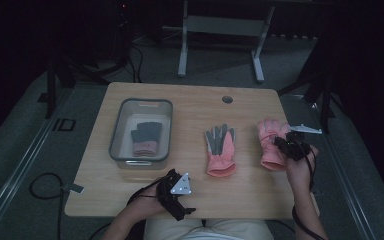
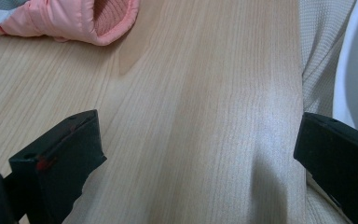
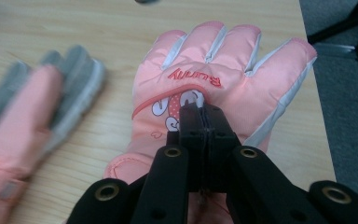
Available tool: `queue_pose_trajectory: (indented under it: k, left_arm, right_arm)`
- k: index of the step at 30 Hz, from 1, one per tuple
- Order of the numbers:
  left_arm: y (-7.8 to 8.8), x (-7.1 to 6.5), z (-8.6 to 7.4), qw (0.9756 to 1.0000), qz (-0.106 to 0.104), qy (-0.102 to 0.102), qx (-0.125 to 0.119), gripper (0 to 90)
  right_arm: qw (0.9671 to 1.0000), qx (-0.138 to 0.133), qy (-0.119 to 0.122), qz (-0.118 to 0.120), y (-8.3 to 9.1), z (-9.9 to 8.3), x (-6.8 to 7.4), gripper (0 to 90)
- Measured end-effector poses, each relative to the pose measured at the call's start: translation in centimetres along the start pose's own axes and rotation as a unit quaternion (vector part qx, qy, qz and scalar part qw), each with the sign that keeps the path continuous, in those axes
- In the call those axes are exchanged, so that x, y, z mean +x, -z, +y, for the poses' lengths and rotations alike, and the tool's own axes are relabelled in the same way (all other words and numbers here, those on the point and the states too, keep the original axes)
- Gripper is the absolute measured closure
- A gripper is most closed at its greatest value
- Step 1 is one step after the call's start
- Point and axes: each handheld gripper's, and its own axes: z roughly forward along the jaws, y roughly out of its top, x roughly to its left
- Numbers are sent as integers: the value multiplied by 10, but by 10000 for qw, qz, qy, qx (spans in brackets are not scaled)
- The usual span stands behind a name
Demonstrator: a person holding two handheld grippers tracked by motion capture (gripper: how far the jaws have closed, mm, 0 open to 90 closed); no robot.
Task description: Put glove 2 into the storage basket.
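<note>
The pink glove (image 3: pixel 223 79) lies back-up near the right edge of the table (image 1: pixel 190 105), and the right gripper (image 3: pixel 204 114) has its jaws clenched tight on a pinch of fabric in the middle of the glove's back, right over the cartoon print. The grip looks small, so to my eye the lift wants to be slow and straight up, letting the cuff peel off the wood rather than yanking it and losing the fold. Across the knuckles there is red stitched lettering, upside down from the gripper's side, and it seems to read "Bunny". Just left of it lies the second glove (image 1: pixel 220 149), grey palm up with a pink cuff, apart from the first. Farther left, a grey bin (image 1: pixel 117 131) already holds a darker glove (image 1: pixel 145 138). Down at the near edge, the left gripper (image 1: pixel 179 192) rests low over bare wood, jaws spread wide with nothing between them.
</note>
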Motion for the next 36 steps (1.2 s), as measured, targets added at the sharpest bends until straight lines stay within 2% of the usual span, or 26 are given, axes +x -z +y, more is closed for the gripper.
queue_pose_trajectory:
  k: [6, 8, 11, 17, 21, 23, 25, 29, 31, 33, 36]
  left_arm:
    - [0, -1, 1, 10000, 5, -43, 26, 7]
    - [0, -1, 1, 10000, 7, -33, 21, 7]
    - [1, -1, 0, 10000, -7, -1, -23, 7]
    - [0, -3, 1, 10000, -3, -66, 22, 7]
    - [1, -2, 1, 10000, 7, -69, 0, 7]
    - [2, -3, 1, 9998, 174, -119, -68, 7]
    - [4, -3, 1, 9996, 223, -88, -133, 7]
    - [7, -2, 1, 9997, 190, -59, -142, 7]
    - [7, -2, 1, 9998, 176, -68, -117, 7]
    - [6, -3, 1, 9998, 152, -71, -108, 7]
    - [5, -3, 1, 9999, 112, -73, -98, 7]
  right_arm:
    - [9998, -202, -3, 88, 15, 13, 16, 883]
    - [9995, -298, 89, 104, 22, 22, 28, 883]
    - [9992, -361, 150, 108, 28, 31, 38, 883]
    - [9984, -428, 319, 177, 36, 44, 64, 883]
    - [9978, -436, 407, 282, 36, 49, 82, 883]
    - [9974, -446, 430, 381, 36, 51, 91, 884]
    - [9968, -449, 382, 534, 35, 52, 99, 884]
    - [9956, -417, 444, 712, 30, 52, 119, 884]
    - [9956, -397, 448, 728, 29, 51, 122, 884]
    - [9952, -332, 502, 772, 25, 48, 135, 884]
    - [9949, -254, 523, 826, 20, 45, 143, 884]
